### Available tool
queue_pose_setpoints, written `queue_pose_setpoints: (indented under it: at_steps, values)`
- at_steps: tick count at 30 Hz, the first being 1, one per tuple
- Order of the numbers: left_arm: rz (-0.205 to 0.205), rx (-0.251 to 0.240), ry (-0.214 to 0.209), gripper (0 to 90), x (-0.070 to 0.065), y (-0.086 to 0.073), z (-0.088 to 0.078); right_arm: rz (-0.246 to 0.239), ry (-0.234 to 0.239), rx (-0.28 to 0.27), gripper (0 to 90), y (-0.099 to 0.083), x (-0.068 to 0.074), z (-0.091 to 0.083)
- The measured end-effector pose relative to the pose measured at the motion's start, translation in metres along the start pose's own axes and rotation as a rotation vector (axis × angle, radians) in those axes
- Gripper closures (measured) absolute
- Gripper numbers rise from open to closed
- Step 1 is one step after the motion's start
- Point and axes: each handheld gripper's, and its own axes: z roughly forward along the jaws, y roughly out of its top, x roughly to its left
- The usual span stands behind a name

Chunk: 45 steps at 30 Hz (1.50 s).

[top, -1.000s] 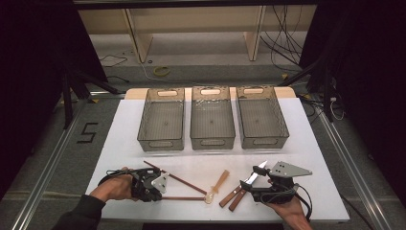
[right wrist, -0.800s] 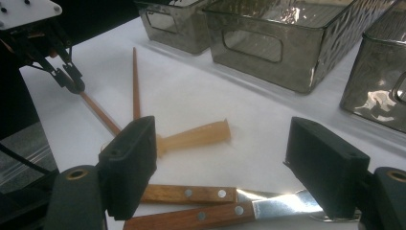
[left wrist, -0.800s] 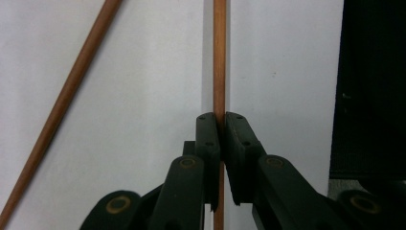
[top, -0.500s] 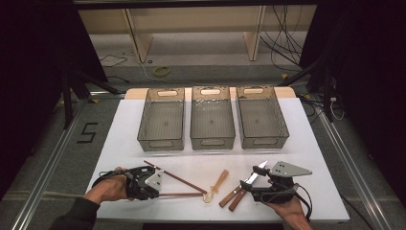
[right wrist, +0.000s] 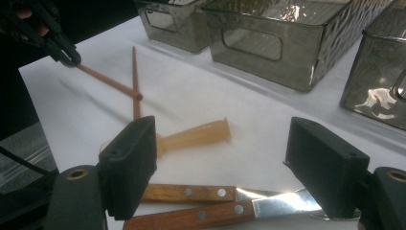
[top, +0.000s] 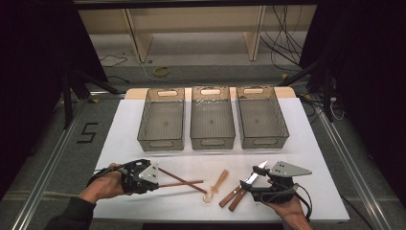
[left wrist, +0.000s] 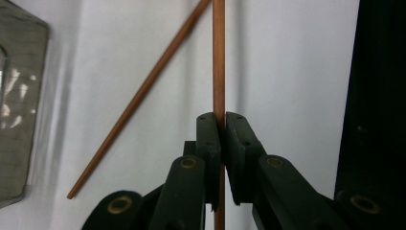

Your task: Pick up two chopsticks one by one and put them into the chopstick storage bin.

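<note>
My left gripper [top: 157, 183] is shut on one end of a thin brown chopstick [top: 189, 182], which sticks out to the right, raised off the white table. In the left gripper view the jaws [left wrist: 222, 125] pinch that chopstick [left wrist: 219, 57]. A second chopstick [top: 170, 173] lies slanted on the table beneath it. My right gripper [top: 249, 186] stands open over two wooden-handled knives [top: 233, 198]. In the right gripper view the pads [right wrist: 129, 163] straddle the knife handles [right wrist: 191, 194] without touching them. An amber plastic spoon [top: 216, 186] lies between the chopsticks and the knives.
Three smoky transparent bins [top: 161, 143] [top: 212, 142] [top: 262, 142] stand side by side at the table's middle, with nothing in them. The table's [top: 316, 158] front edge runs just below both hands. Floor, cables and shelving lie beyond the far edge.
My left gripper has risen and shifted slightly left with the chopstick, lifting it off the table. The right gripper has stayed still over the knives.
</note>
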Motion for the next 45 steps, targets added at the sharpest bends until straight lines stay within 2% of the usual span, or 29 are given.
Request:
queue_pose_setpoints:
  at_steps: [3,4,5,6,10,12,17,21,27,39,45]
  values:
    - [-0.039,-0.041,0.041,84.6,0.004,0.004,-0.006,-0.001,0.000,0.000,27.0,0.000,0.000,0.000]
    - [-0.058,-0.056,0.068,84.6,0.006,0.006,-0.008,0.000,-0.001,0.000,27.0,0.000,0.000,0.000]
    - [-0.085,-0.071,0.074,84.6,0.009,0.008,-0.010,0.000,-0.001,0.000,27.0,0.000,0.000,0.000]
    - [-0.092,-0.084,0.091,84.6,0.011,0.009,-0.012,0.000,0.000,0.000,27.0,0.000,0.000,0.000]
    - [-0.215,-0.170,0.161,84.6,0.026,0.015,-0.021,0.000,0.000,-0.002,27.0,0.000,-0.001,-0.001]
    - [-0.270,-0.189,0.188,84.6,0.037,0.017,-0.026,0.001,-0.001,-0.003,27.0,0.000,-0.001,-0.001]
    - [-0.361,-0.234,0.232,84.6,0.059,0.021,-0.036,0.003,-0.001,-0.004,27.0,0.000,-0.001,-0.001]
    - [-0.411,-0.263,0.264,84.6,0.076,0.024,-0.041,0.002,-0.001,-0.004,27.0,0.000,-0.001,-0.001]
    - [-0.476,-0.273,0.289,84.6,0.101,0.029,-0.044,0.003,0.002,-0.005,27.0,0.000,-0.001,-0.001]
    - [-0.568,-0.266,0.321,84.7,0.144,0.034,-0.042,0.005,0.004,-0.005,27.0,0.000,-0.002,-0.001]
    - [-0.610,-0.288,0.333,84.6,0.161,0.036,-0.039,0.005,0.008,-0.005,27.0,0.000,-0.002,-0.001]
